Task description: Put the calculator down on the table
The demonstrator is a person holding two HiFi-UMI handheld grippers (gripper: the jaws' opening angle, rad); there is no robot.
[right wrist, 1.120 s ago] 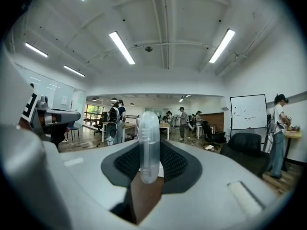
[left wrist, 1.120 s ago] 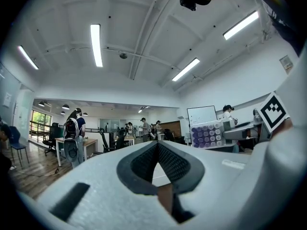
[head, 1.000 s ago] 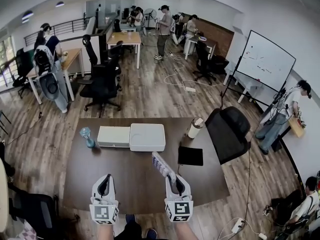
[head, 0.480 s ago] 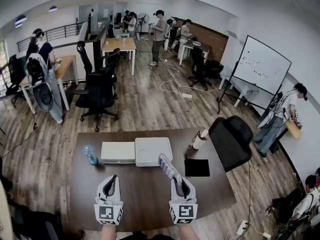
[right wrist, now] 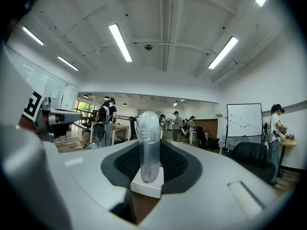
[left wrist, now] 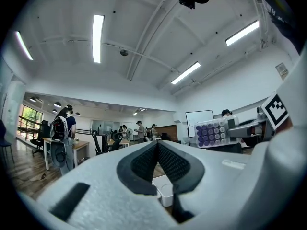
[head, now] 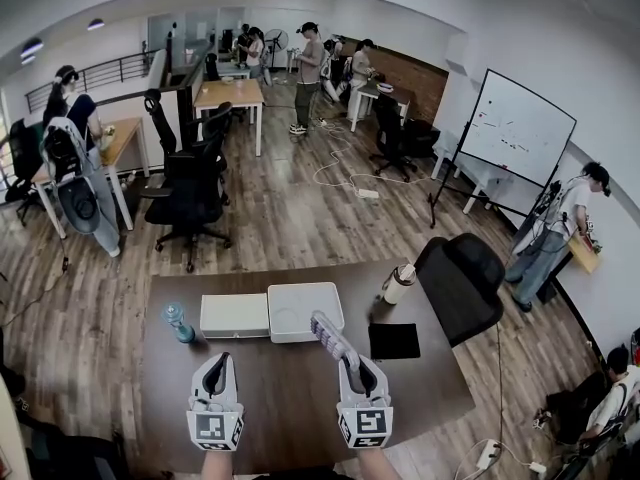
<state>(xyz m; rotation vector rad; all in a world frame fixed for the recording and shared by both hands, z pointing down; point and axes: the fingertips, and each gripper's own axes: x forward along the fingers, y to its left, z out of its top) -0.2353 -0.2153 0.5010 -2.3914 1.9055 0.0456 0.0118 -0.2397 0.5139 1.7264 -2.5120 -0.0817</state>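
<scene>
Calculator [head: 330,335] clamped edge-on in level right hand-held gripper [head: 353,364]; left hand-held gripper [head: 217,361] closed, empty.

Two hand-held units, left gripper [head: 216,366] and right gripper [head: 356,366], are alike: pale grey moulded shells, black ribbed pads [left wrist: 144,164] lining a V-shaped throat, a cube [head: 213,428] with black-and-white square markers at each rear end.

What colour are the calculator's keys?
Purple, in darker and paler shades, on a white calculator; the left gripper view shows them best.
</scene>
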